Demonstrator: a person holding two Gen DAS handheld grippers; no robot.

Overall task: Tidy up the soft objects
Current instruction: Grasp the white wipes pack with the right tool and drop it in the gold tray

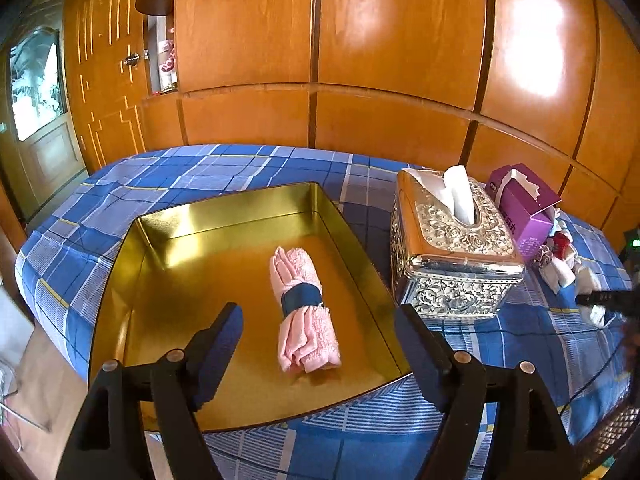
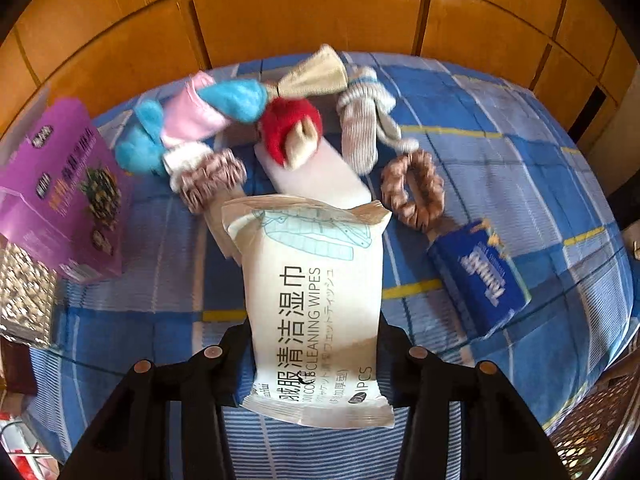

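In the left wrist view a pink rolled towel [image 1: 304,312] with a dark band lies inside a gold tin tray [image 1: 224,216]. My left gripper [image 1: 320,314] hovers over it, open, its fingers either side of the roll and clear of it. In the right wrist view my right gripper [image 2: 314,330] is shut on a white pack of cleaning wipes [image 2: 312,280], held above the blue checked cloth [image 2: 500,184]. Beyond the pack lie a red pom-pom piece [image 2: 290,128], blue and pink socks [image 2: 208,116], a striped sock [image 2: 360,132] and two scrunchies [image 2: 414,190].
An ornate silver tissue box [image 1: 456,248] stands right of the tray, with a purple tissue box [image 1: 528,208] behind it. A blue tissue packet [image 2: 480,276] and a white flat block [image 2: 320,176] lie on the cloth. Wooden panelling runs behind the table.
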